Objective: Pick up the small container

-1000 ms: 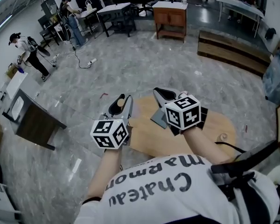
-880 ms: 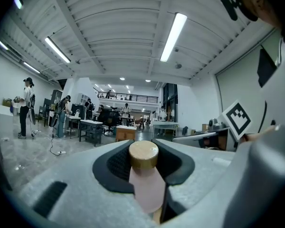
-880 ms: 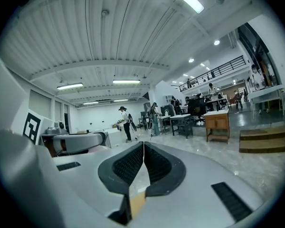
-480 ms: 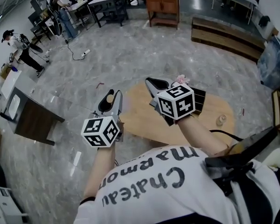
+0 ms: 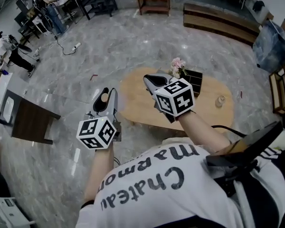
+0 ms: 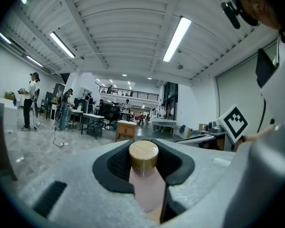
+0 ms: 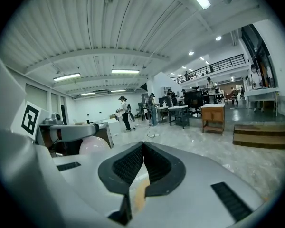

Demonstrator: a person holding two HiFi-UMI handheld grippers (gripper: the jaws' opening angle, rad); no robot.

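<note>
Left gripper is clamped, jaws half apart, on the small container, cap up, while a like bottle stands at the right end of the table, nearer the closed, empty right gripper.

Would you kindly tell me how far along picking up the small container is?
Done: the small container, pink with a tan cap, is off the table, clamped in the left gripper over the floor. In hand: holding it. The right gripper is shut and empty. Left: nothing obvious, though another small bottle stands on the table.
</note>
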